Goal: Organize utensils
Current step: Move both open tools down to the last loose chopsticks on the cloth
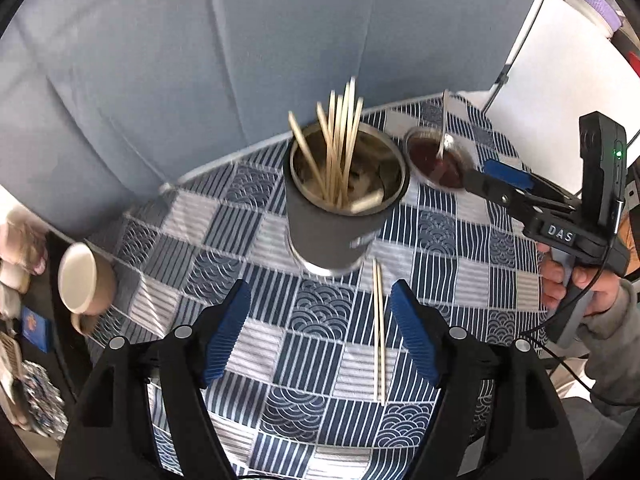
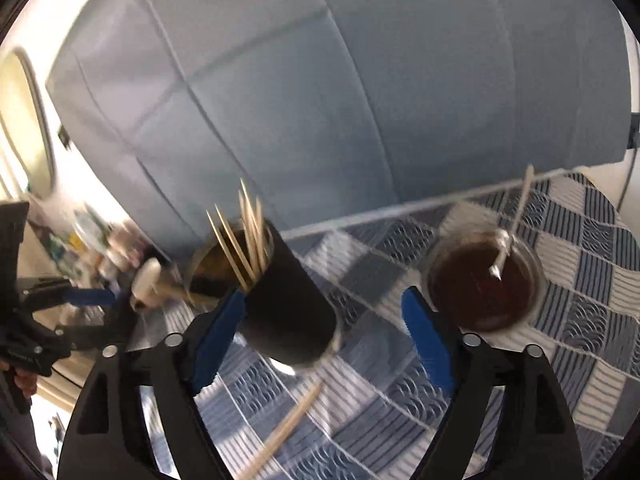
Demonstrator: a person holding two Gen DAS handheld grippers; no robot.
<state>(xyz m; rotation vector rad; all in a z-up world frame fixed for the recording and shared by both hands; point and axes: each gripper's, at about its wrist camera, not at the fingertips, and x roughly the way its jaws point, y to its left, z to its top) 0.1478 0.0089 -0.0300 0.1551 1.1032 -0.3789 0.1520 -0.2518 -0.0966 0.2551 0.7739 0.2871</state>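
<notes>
A dark cylindrical utensil holder (image 1: 334,220) stands mid-table with several wooden chopsticks (image 1: 340,140) upright in it; it also shows in the right wrist view (image 2: 288,300). A loose pair of chopsticks (image 1: 379,332) lies on the cloth in front of the holder, between the fingers of my open, empty left gripper (image 1: 320,332). A chopstick (image 2: 286,428) lies blurred under my right gripper (image 2: 324,340), which is open and empty above the table beside the holder. The right gripper also shows in the left wrist view (image 1: 496,178), near the glass bowl.
A glass bowl of dark sauce (image 2: 484,280) with a spoon (image 2: 512,232) in it stands right of the holder. A beige cup (image 1: 84,280) lies at the table's left edge. The table has a blue checked cloth (image 1: 460,248), with a grey backdrop (image 1: 240,40) behind.
</notes>
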